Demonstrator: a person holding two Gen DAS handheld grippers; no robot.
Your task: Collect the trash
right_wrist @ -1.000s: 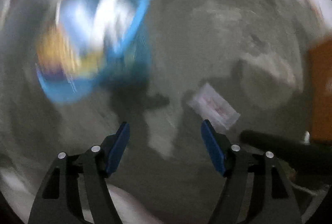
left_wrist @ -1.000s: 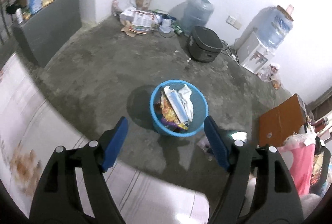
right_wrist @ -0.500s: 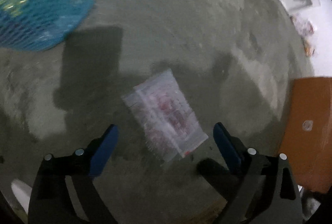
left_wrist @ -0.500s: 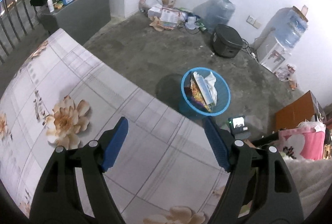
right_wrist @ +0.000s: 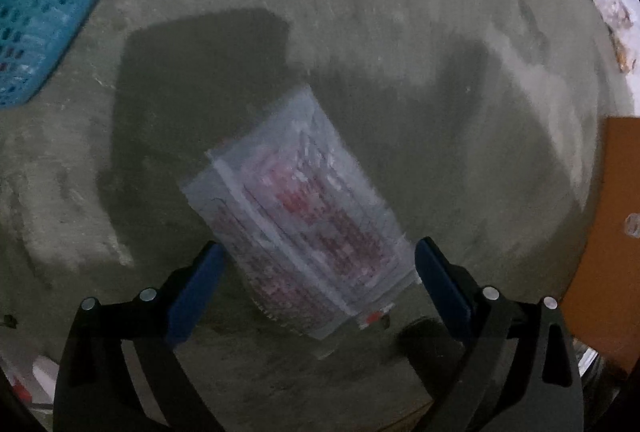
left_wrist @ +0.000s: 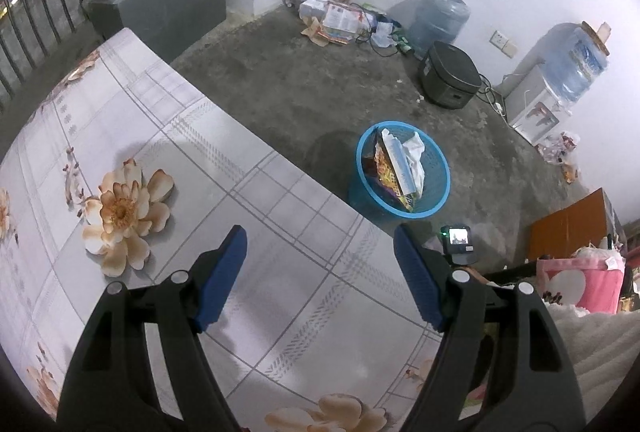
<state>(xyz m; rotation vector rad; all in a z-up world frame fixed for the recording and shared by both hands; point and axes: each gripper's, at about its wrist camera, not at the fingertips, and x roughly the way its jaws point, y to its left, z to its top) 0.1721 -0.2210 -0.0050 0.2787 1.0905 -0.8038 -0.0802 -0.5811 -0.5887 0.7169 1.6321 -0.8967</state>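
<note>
A clear plastic wrapper with red print (right_wrist: 296, 216) lies flat on the concrete floor. My right gripper (right_wrist: 318, 258) is open just above it, the jaws wide on either side of its near end. The blue mesh trash basket (left_wrist: 436, 174) stands on the floor holding several wrappers and papers; its side shows at the upper left of the right wrist view (right_wrist: 44, 4). My left gripper (left_wrist: 320, 246) is open and empty above the floral tablecloth (left_wrist: 168, 160). The right gripper's camera (left_wrist: 459, 244) shows past the table edge.
An orange cardboard box (right_wrist: 616, 224) stands right of the wrapper, also in the left wrist view (left_wrist: 568, 232). Water jugs (left_wrist: 438, 18), a black cooker (left_wrist: 448, 74), a dispenser (left_wrist: 536, 114) and a litter pile (left_wrist: 340, 20) line the far wall. A grey counter (left_wrist: 172, 4) is at the back left.
My right gripper has come down closer to the wrapper, which now lies between the open jaws. My left gripper has pulled back over the table, away from the basket.
</note>
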